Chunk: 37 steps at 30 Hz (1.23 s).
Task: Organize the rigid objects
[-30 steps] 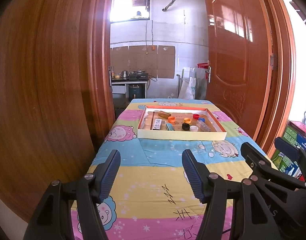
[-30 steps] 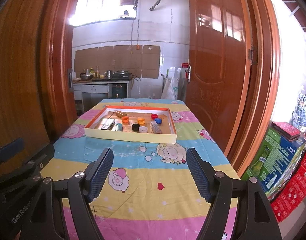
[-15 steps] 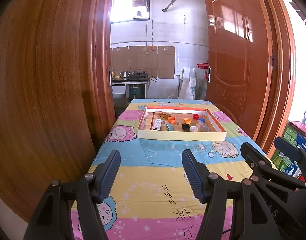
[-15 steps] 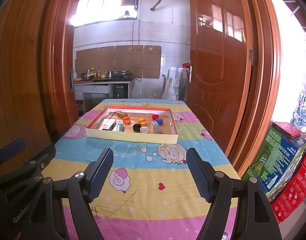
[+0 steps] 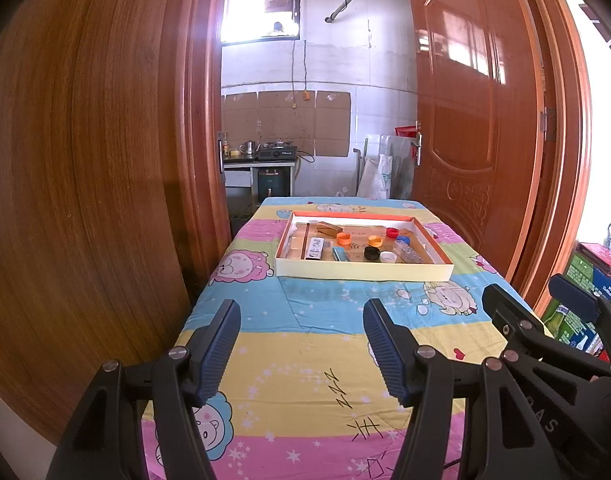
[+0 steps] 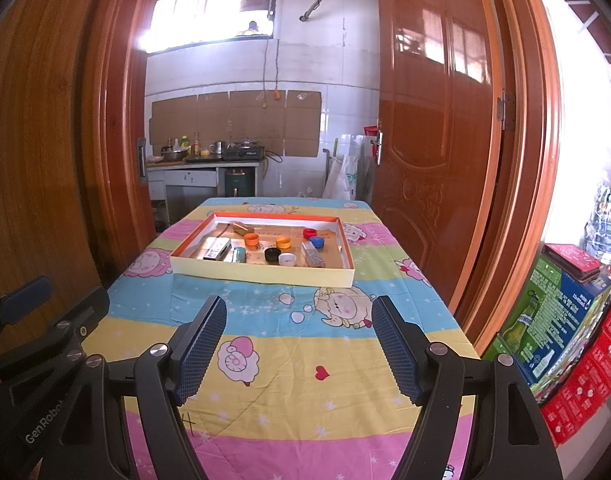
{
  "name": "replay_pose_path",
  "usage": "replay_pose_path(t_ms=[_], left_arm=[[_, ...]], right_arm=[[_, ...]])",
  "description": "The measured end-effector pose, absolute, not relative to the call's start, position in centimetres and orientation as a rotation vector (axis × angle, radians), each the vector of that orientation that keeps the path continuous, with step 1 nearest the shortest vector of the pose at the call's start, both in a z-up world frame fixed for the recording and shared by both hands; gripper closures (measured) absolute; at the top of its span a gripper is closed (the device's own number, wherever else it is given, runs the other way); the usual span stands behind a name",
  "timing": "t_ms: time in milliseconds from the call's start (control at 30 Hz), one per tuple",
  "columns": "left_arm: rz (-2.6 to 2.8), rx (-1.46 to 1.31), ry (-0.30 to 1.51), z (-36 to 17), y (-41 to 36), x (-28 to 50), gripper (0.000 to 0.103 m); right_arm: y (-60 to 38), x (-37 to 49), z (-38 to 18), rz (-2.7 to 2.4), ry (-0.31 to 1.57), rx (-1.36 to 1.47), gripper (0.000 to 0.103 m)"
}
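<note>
Wooden double doors frame a tiled kitchen beyond; before them stands a table [image 6: 289,360] under a cartoon-printed cloth in blue, yellow and pink bands. On its far half lies a shallow tray [image 6: 261,276] with an orange rim and pale outer wall. All the small rigid objects in view sit inside it: two orange caps [image 6: 251,239], a red cap [image 6: 309,233], a blue cap [image 6: 317,242], a black cap [image 6: 272,254], a white cap [image 6: 286,259], a clear oblong case [image 6: 312,255], a flat white box [image 6: 217,248] and a brown block [image 6: 242,227]. They lie scattered across the tray floor, mostly apart, in no evident rows or colour groups. The left hand-held gripper [image 5: 301,350] and right hand-held gripper [image 6: 299,346] hover over the near end of the cloth, well short of the tray, each with jaws spread wide and nothing between them. Progress is ambiguous: the scene fits objects already gathered into the tray, or objects awaiting sorting within or out of it.
</note>
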<state>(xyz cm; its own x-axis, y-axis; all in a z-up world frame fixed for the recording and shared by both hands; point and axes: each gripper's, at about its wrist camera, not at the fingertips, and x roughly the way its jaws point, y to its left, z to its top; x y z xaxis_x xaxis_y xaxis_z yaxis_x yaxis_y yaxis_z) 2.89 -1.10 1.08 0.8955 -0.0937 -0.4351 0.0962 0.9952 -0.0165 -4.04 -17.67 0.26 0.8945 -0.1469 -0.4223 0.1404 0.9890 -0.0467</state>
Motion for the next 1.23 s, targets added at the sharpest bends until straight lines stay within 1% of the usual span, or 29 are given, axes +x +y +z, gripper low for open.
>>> replay_pose_path(t_ms=[1233], left_arm=[[-0.098, -0.002, 0.444, 0.81, -0.51, 2.64, 0.039]], right_arm=[[-17.76, -4.28, 0.12, -0.151, 0.435, -0.011, 0.027]])
